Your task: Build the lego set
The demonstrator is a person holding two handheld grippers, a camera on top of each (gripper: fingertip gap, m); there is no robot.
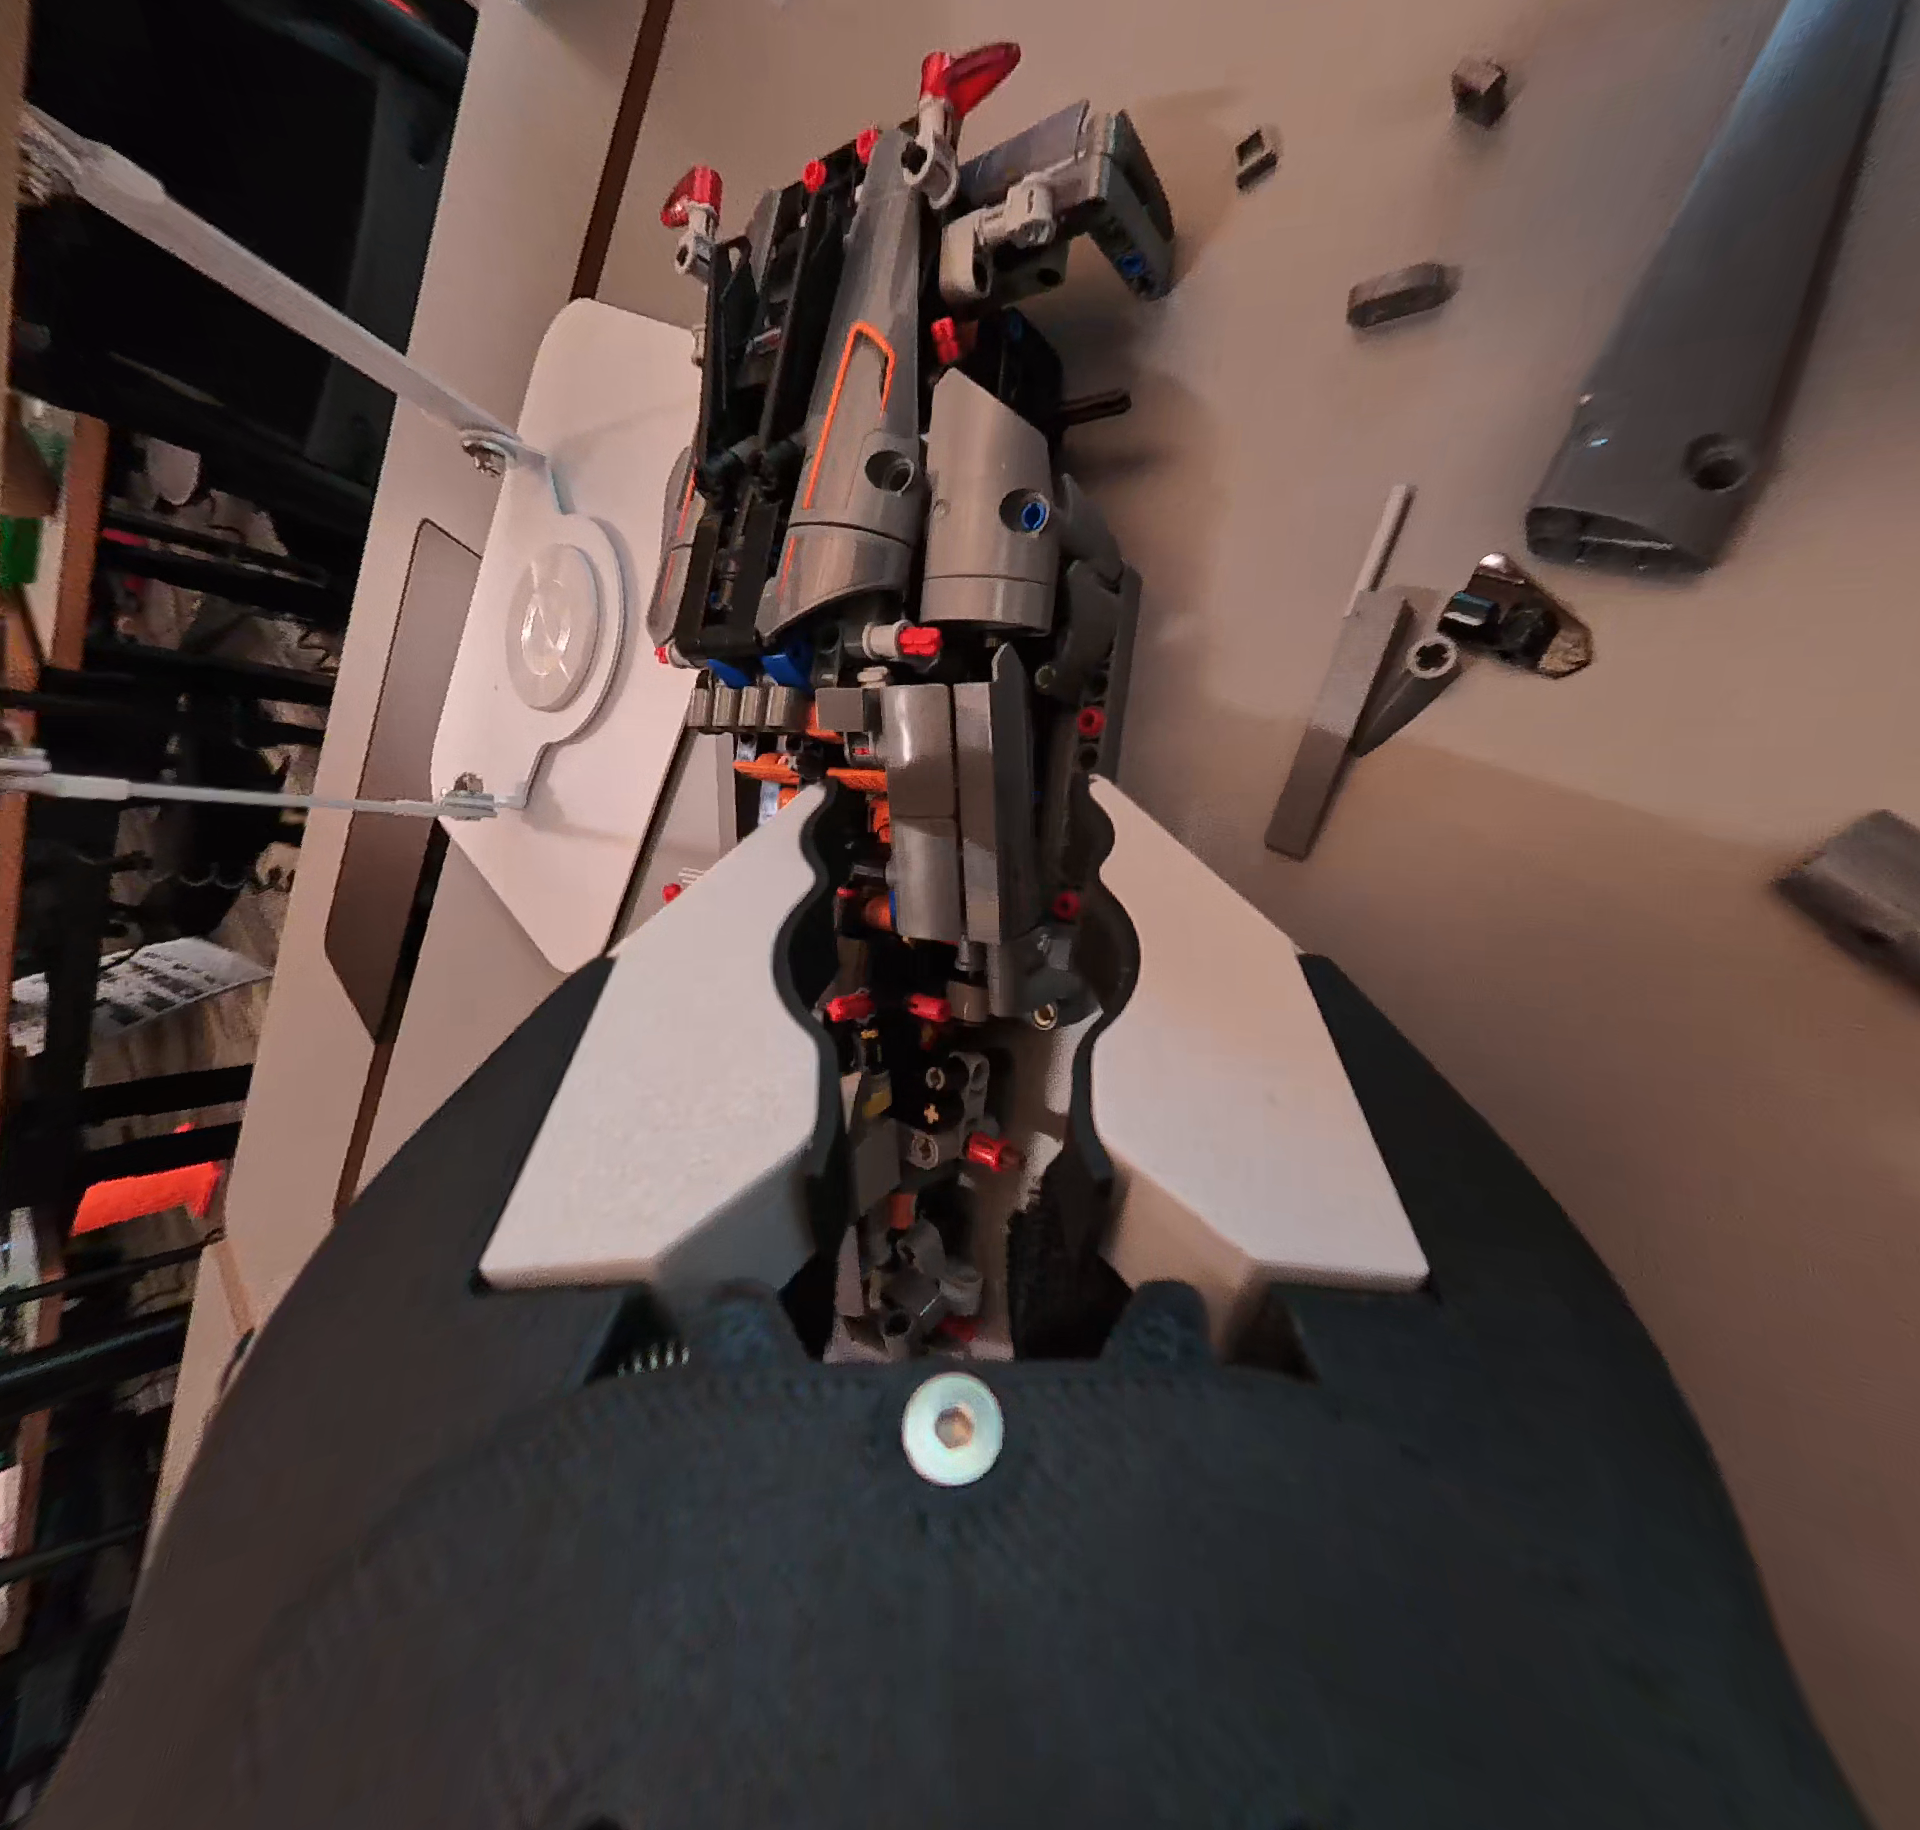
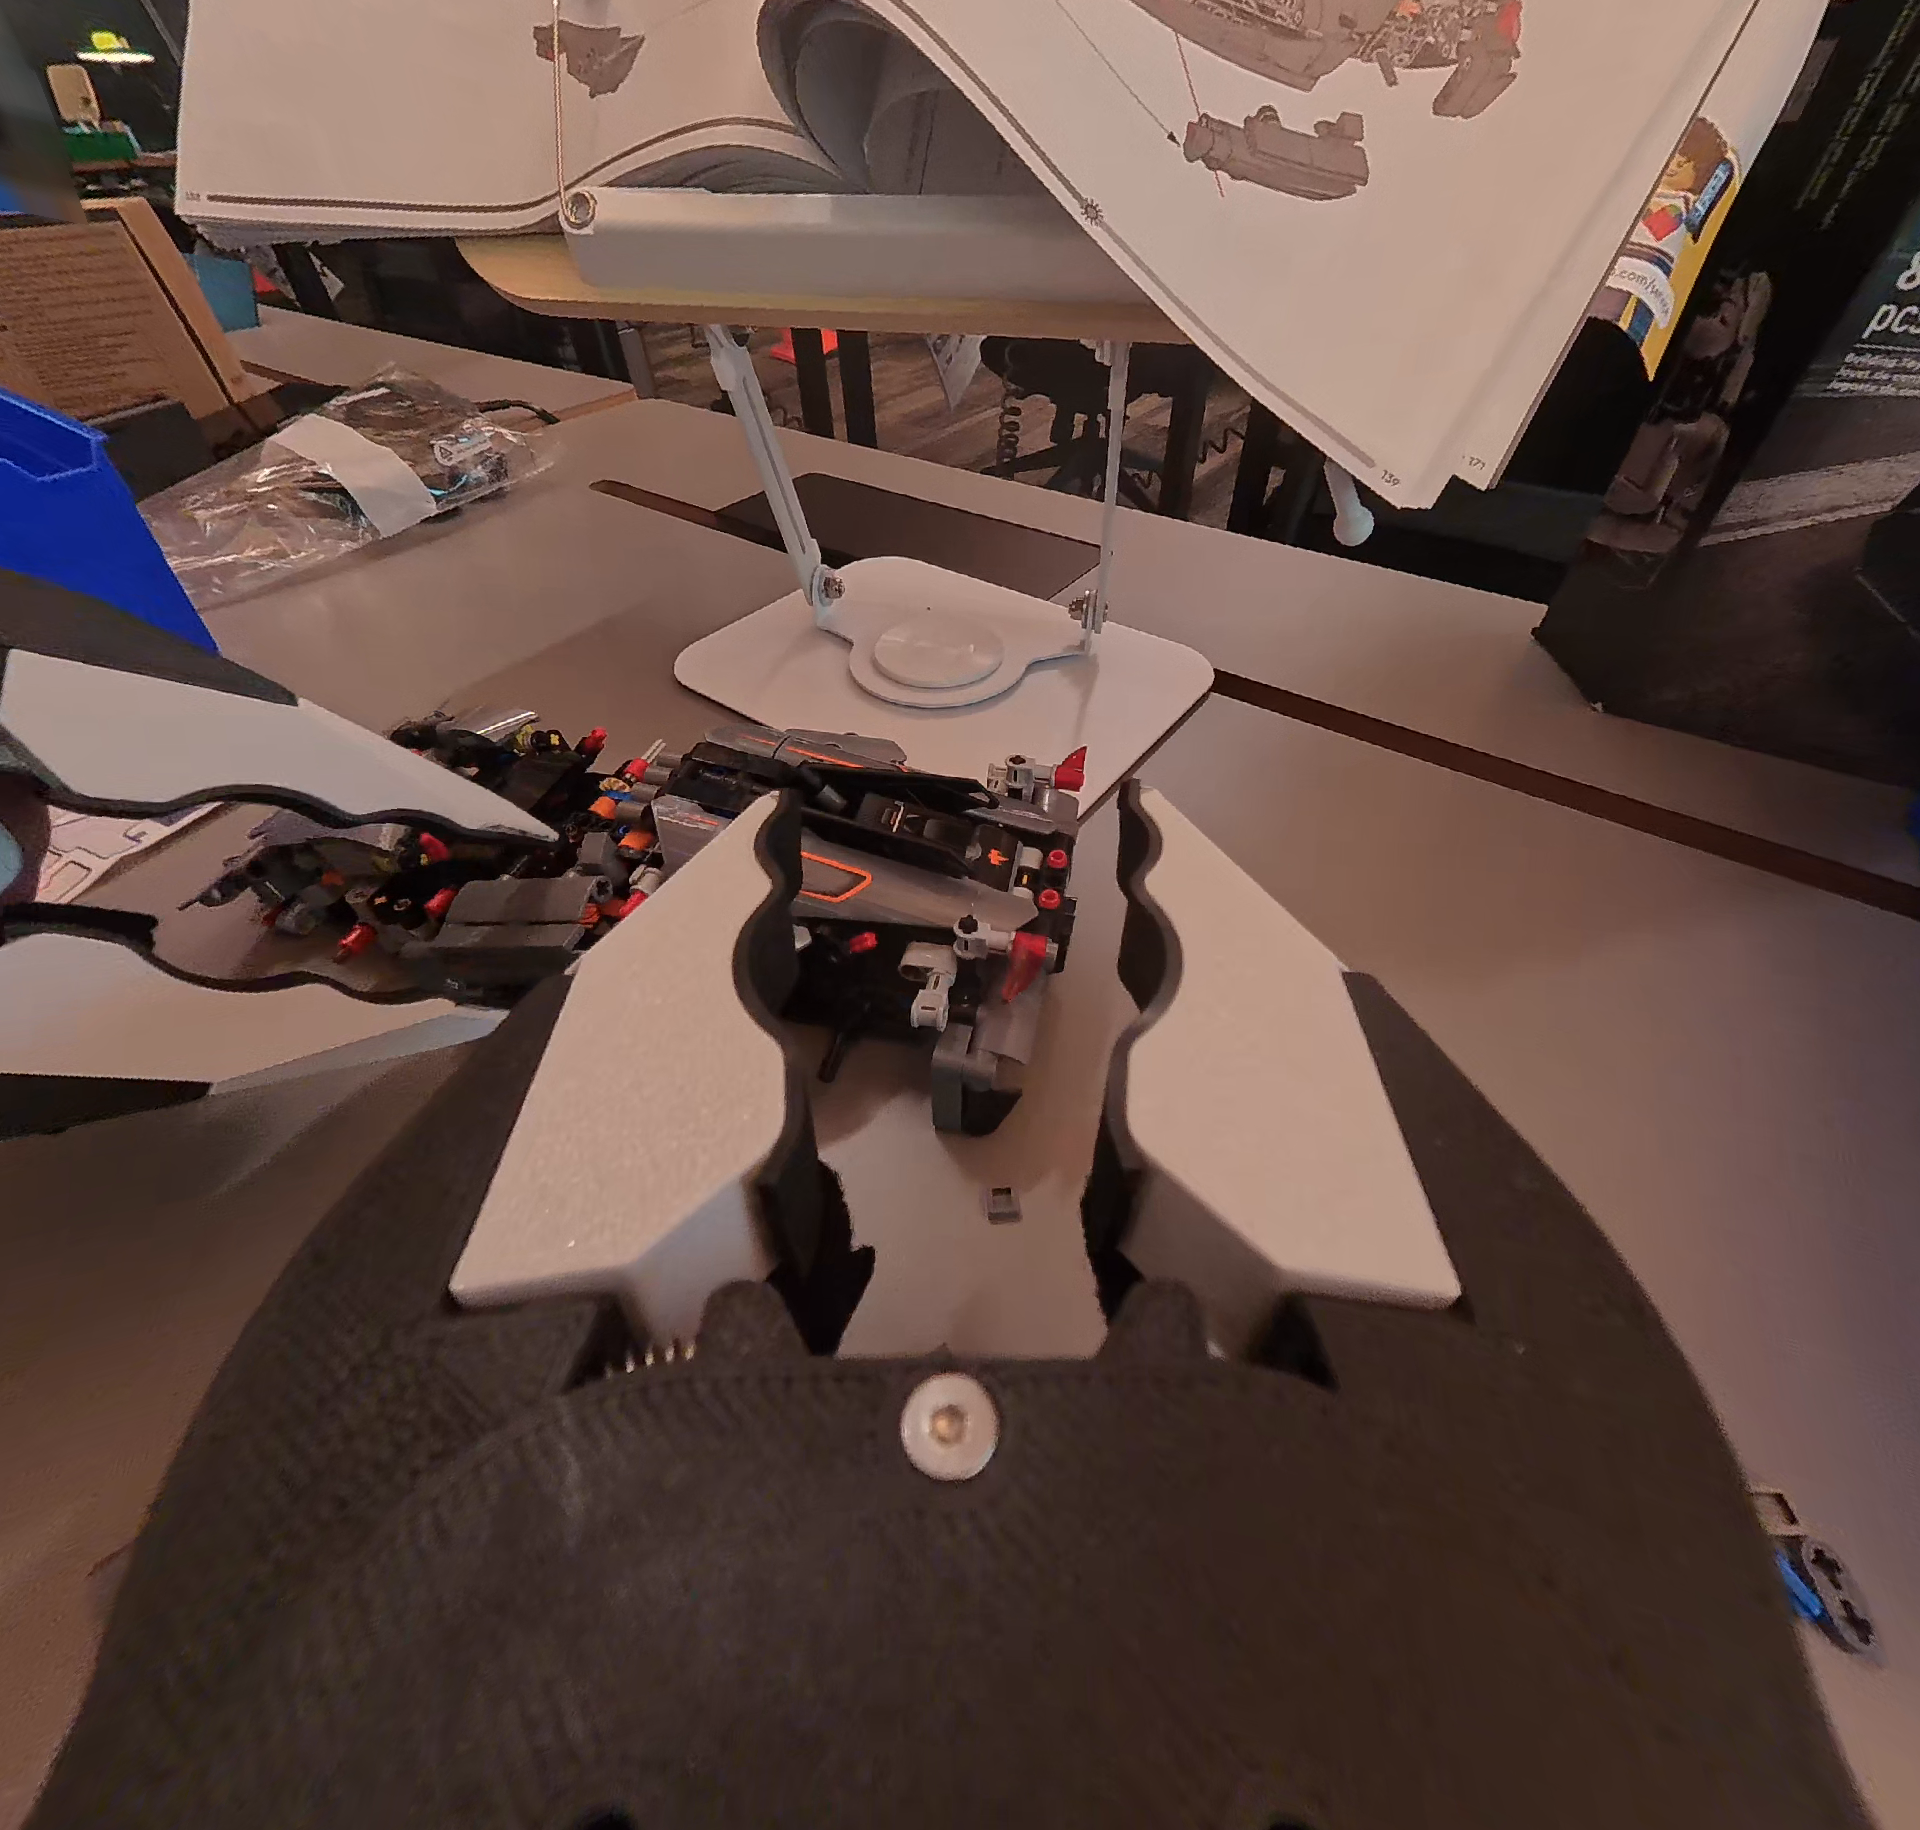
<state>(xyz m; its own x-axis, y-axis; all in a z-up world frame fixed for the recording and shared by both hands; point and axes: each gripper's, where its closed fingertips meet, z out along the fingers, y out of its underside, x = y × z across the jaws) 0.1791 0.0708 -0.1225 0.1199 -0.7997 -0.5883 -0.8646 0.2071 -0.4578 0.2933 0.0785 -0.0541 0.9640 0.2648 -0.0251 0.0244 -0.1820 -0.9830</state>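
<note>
So the surface (image 2: 1455, 949) has the half-built lego car (image 2: 904, 876) sitting mid-frame under the manual stand (image 2: 935, 658), left tongs (image 1: 961, 814) clamped round its front end, probably to steady it, right tongs (image 2: 951, 804) spread wide near the tail.

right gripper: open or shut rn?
Open. In the right wrist view the right gripper shows a wide gap between its fingers, framing the lego model's rear end without clamping it.
</note>
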